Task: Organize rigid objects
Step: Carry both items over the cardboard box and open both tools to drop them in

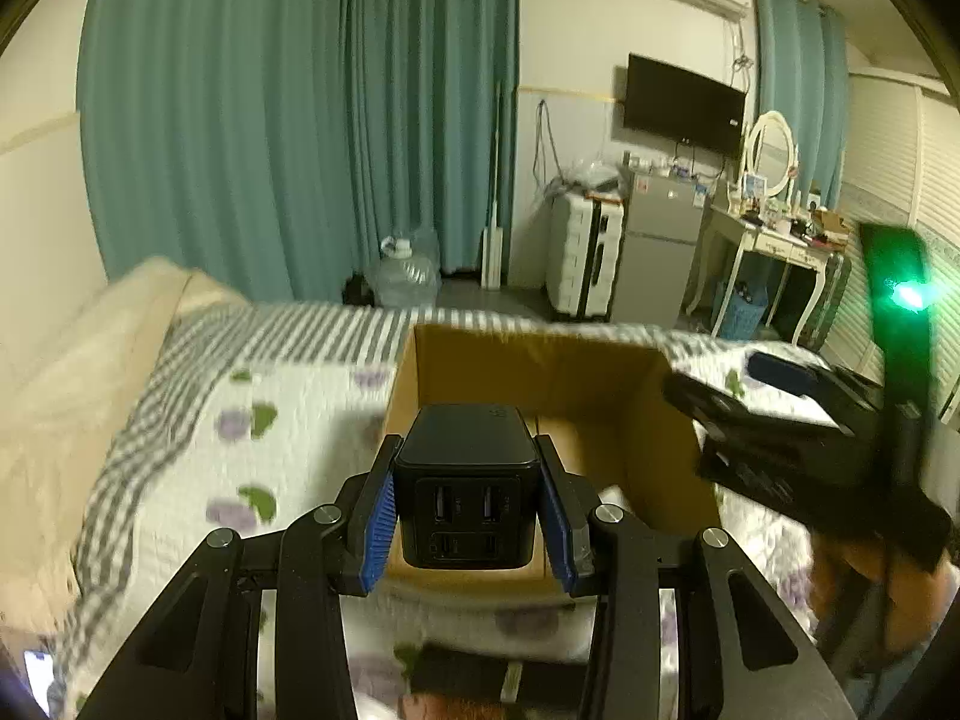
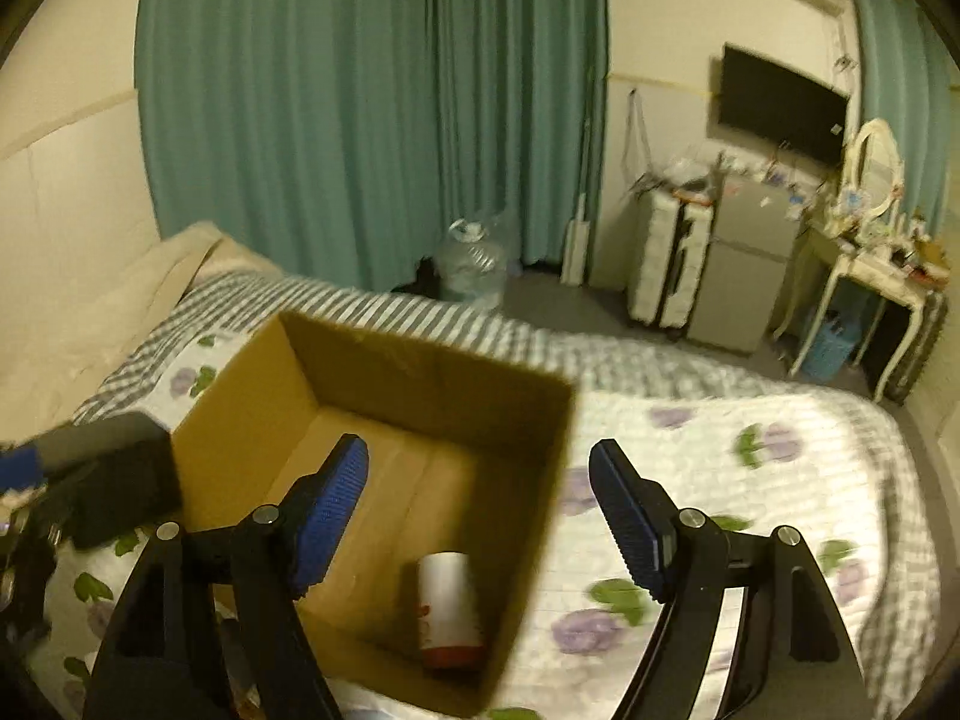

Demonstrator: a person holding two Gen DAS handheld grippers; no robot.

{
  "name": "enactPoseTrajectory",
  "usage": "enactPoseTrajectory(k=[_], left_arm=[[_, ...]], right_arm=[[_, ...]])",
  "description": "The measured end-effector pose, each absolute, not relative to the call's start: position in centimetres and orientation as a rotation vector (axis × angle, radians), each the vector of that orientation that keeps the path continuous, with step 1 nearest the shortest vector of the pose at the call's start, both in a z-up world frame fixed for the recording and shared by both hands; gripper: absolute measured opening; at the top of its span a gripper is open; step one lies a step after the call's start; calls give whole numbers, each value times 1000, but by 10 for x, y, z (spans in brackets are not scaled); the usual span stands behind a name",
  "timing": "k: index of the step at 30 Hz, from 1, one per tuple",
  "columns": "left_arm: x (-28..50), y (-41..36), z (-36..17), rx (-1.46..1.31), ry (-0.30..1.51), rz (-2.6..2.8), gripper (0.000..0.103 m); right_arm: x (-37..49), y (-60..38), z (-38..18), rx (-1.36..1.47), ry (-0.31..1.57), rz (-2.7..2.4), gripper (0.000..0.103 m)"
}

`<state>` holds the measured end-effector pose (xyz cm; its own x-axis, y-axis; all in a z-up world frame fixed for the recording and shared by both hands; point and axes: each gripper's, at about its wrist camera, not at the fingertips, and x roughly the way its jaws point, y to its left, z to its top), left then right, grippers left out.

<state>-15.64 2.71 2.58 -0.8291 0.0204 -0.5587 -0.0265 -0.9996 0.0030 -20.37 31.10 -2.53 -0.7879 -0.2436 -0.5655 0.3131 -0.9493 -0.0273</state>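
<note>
My left gripper [image 1: 467, 510] is shut on a black USB charger block [image 1: 465, 486] and holds it above the near edge of an open cardboard box [image 1: 540, 366] on the bed. In the right wrist view the same box [image 2: 384, 420] holds a white cylinder with a red base [image 2: 449, 612] lying on its floor. My right gripper [image 2: 480, 516] is open and empty, above the box's right wall. The charger in the left gripper shows blurred at the far left of the right wrist view [image 2: 114, 474]. The right gripper appears at the right of the left wrist view [image 1: 780, 420].
The box sits on a bed with a floral quilt [image 2: 720, 480] and a beige pillow [image 1: 78, 372]. Beyond the bed are teal curtains, a water jug [image 2: 471, 267], a white suitcase, a small fridge [image 1: 657, 246] and a dressing table [image 2: 870, 264].
</note>
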Motion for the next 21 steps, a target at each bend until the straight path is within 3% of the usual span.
enactPoseTrajectory(k=[5,14,16,18,21], left_arm=[[-189,41,23,-884,49,2972,42],[-245,53,-41,-1047,87,2895,43],[-245,52,-47,-1037,89,2909,51],[-242,51,-42,-1009,91,2933,64],[-234,47,-31,-1017,77,2929,64]], right_arm=[[-202,331,-21,833,139,-2765,78],[-230,338,-52,911,112,-2754,78],[-232,340,-57,919,104,-2756,78],[-232,340,-59,919,104,-2762,87],[-226,342,-52,902,97,-2770,89]])
